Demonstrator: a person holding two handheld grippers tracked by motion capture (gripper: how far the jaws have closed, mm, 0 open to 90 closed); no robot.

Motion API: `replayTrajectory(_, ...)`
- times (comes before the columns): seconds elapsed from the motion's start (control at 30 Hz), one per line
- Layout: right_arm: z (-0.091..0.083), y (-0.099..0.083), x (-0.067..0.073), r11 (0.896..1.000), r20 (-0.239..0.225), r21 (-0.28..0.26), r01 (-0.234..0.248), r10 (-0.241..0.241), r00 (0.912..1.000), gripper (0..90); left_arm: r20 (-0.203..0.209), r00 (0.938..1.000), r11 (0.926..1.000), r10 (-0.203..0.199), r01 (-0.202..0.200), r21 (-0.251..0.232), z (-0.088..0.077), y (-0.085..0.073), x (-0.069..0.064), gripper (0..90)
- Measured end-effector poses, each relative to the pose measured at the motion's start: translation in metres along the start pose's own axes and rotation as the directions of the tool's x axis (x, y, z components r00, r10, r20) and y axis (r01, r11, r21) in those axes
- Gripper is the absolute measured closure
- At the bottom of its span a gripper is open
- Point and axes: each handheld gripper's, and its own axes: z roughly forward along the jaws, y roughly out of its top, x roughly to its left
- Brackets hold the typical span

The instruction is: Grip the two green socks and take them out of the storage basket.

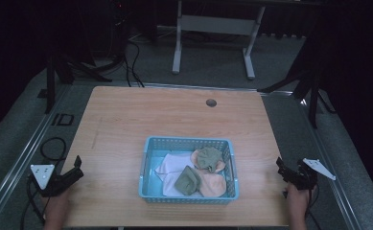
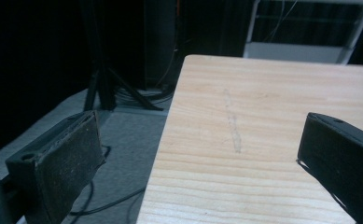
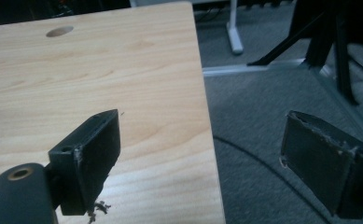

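A light blue plastic basket sits on the wooden table, near its front edge. Inside lie a white cloth, two olive green pieces and a peach one, all crumpled. My left gripper rests at the table's front left edge, open, with nothing between its jaws. My right gripper is at the front right edge, also open and empty. Both are well apart from the basket.
A round cable hole marks the table's far side. Beyond stand a white desk frame and black tripod legs on grey carpet. Cables trail on the floor at the left.
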Motion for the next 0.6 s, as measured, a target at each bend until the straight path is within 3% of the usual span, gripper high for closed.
replayTrajectory(0.1, 0.0011, 0.0006, -0.005, 0.998, -0.06, 0.045, -0.034, 0.037, 0.9975, 12.0, 0.004, 1.0, 1.0, -0.004, 0.004, 0.006, 0.001, 0.0002, 0.0014, 0.4)
replayTrajectory(0.2, 0.0023, 0.0022, -0.0064, 0.995, -0.126, 0.1, 0.011, 0.002, 0.9921, 12.0, 0.013, 0.9999, 0.9999, -0.011, 0.011, -0.004, 0.0006, 0.0009, 0.0021, 0.4)
replayTrajectory(0.3, 0.0058, 0.0023, -0.007, 0.984, -0.23, 0.161, 0.07, -0.032, 0.9727, 12.6, 0.023, 0.9997, 1.0, -0.008, 0.008, 0.004, 0.0015, -0.0006, 0.004, 0.4)
replayTrajectory(0.33, 0.0058, 0.0023, -0.007, 0.984, -0.23, 0.161, 0.07, -0.032, 0.9727, 12.6, 0.023, 0.9997, 1.0, -0.008, 0.008, 0.004, 0.0015, -0.0006, 0.004, 0.4)
replayTrajectory(0.37, 0.0063, 0.0024, -0.007, 0.982, -0.257, 0.167, 0.092, -0.047, 0.9653, 12.6, 0.025, 0.9997, 1.0, -0.007, 0.007, 0.002, 0.0016, -0.0004, 0.0038, 0.4)
replayTrajectory(0.4, 0.0066, 0.0031, -0.0076, 0.979, -0.308, 0.167, 0.114, -0.058, 0.9495, 12.9, 0.035, 0.9994, 1.0, -0.006, 0.006, 0.0, 0.0016, -0.0006, 0.0031, 0.4)
replayTrajectory(0.5, 0.0076, 0.0058, -0.0083, 0.964, -0.395, 0.174, 0.202, -0.12, 0.9108, 13.0, 0.052, 0.9986, 1.0, 0.009, -0.009, -0.002, 0.002, -0.0011, 0.0012, 0.4)
replayTrajectory(0.6, 0.0084, 0.0086, -0.0083, 0.936, -0.474, 0.187, 0.299, -0.181, 0.8617, 13.2, 0.066, 0.9978, 0.9999, 0.012, -0.012, 0.0, 0.0028, -0.0012, 0.0007, 0.4)
